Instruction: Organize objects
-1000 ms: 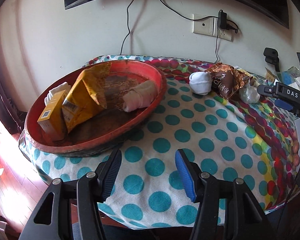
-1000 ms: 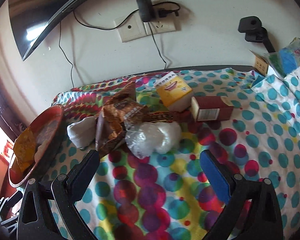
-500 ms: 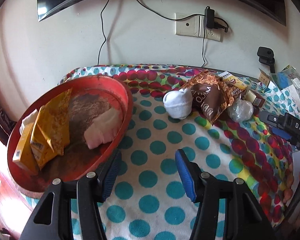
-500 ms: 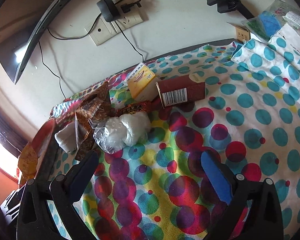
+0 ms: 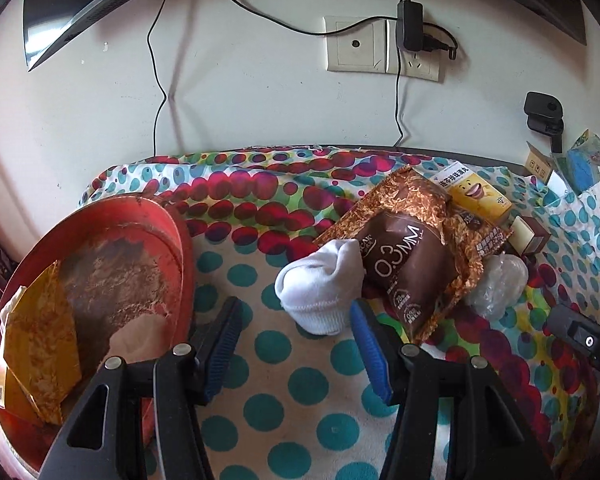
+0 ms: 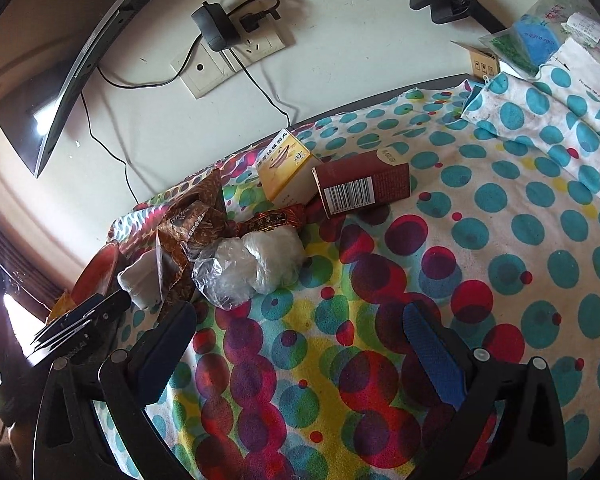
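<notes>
Change: the left claw [image 5: 296, 316] has swung from the red basin [image 5: 186, 248] toward the white sock [image 5: 320, 284].
Sock: on the surface, just ahead, slightly right.
Claws: both spread, empty.
Nearer: left.

- The tabletop [image 5: 284, 408] is covered with a polka-dot cloth [image 6: 500, 240]: teal dots on white, red and purple dots toward the far and right parts.
- A red basin [image 5: 184, 248] sits at the left edge.
- A rolled white sock [image 5: 320, 292] lies near the middle, touching a brown snack bag [image 5: 412, 264] to its right.
- A crumpled clear plastic bag [image 6: 252, 268] lies just right of the snack bag.
- Farther back, a yellow box [image 6: 284, 168] and a dark red box [image 6: 364, 188] lie side by side, touching.
</notes>
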Motion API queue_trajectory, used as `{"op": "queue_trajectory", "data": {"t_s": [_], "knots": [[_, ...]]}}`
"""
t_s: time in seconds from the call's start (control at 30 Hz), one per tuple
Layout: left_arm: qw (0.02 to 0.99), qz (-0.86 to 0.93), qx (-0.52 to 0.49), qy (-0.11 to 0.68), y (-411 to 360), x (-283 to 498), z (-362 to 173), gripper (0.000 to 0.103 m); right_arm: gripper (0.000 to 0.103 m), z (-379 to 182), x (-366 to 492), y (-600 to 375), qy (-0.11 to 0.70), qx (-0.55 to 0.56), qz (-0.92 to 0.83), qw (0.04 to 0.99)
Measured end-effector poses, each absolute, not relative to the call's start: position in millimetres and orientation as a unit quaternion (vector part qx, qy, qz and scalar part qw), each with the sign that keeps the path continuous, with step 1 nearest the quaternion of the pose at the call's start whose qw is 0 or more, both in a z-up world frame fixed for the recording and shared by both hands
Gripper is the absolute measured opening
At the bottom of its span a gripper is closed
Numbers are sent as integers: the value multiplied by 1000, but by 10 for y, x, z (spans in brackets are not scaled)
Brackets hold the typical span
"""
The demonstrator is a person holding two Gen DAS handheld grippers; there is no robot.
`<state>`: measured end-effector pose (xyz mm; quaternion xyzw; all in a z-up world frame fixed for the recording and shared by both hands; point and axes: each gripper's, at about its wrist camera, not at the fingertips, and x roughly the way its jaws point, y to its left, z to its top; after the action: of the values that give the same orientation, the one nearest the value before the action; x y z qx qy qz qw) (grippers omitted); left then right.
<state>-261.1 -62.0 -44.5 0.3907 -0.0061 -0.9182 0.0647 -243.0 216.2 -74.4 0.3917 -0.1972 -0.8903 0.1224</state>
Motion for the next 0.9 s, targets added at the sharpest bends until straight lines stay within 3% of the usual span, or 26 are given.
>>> {"op": "queue_trajectory", "data": {"t_s": [0.43,0.6,0.9], "knots": [[67,-905,421,-4,-542,-3005,-606,59,103,-736,-2425,2145,-191,393,-891,119],[67,-905,421,-4,-523,-3048,-665,48,103,-733,-2427,2147,-190,394,-891,119],[67,-908,413,-13,-474,-2949,-579,44,103,-725,-2432,2110,-180,397,-893,113]]}}
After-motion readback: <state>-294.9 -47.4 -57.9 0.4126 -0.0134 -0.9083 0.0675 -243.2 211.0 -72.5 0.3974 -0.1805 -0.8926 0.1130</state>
